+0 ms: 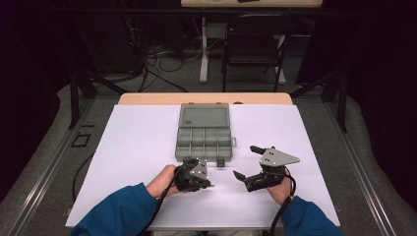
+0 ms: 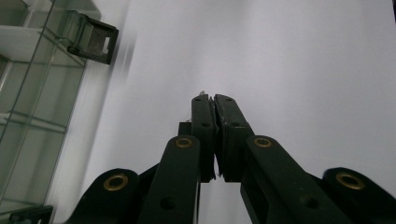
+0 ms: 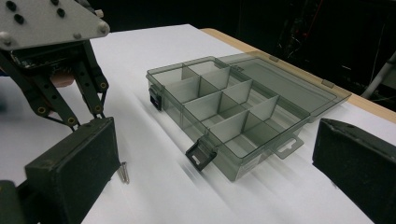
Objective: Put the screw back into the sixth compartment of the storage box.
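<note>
The compartment box (image 1: 204, 143) lies open at mid-table, lid folded back, and every compartment visible in the right gripper view appears empty, so I judge the filling barely begun. The left gripper (image 2: 214, 99), jaws pinched together, holds a small screw (image 3: 123, 171) at its tips just above the white sheet (image 1: 137, 147), near the box's front edge. The right gripper (image 1: 248, 162) waits alongside, jaws wide and empty.
</note>
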A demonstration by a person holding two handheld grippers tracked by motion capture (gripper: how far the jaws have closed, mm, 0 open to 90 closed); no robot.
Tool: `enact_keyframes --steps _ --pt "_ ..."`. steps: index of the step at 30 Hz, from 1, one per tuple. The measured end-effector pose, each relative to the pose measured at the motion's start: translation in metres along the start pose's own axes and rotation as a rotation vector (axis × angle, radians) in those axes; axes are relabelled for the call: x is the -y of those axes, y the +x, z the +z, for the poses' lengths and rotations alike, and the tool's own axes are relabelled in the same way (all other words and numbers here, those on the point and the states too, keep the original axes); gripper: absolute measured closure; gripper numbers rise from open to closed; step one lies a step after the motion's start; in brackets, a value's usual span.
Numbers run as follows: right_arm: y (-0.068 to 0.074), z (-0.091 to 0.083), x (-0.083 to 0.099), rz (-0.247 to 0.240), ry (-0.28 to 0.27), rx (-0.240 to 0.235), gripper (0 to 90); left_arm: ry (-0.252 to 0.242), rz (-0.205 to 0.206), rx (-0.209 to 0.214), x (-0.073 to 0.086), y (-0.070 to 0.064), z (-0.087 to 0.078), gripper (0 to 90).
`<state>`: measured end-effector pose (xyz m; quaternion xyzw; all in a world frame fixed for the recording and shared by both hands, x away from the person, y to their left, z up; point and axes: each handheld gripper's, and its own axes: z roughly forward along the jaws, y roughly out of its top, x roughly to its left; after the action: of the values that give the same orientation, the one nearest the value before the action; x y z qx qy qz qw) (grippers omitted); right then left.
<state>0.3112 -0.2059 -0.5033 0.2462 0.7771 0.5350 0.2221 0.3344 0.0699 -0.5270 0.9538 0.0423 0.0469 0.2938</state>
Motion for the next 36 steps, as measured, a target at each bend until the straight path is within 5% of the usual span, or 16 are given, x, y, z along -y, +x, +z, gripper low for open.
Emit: enact_keyframes --steps 36 --pt "0.001 -0.003 -0.002 -0.011 -0.016 0.001 0.0 -0.004 -0.046 -0.058 0.014 0.021 -0.025 87.6"
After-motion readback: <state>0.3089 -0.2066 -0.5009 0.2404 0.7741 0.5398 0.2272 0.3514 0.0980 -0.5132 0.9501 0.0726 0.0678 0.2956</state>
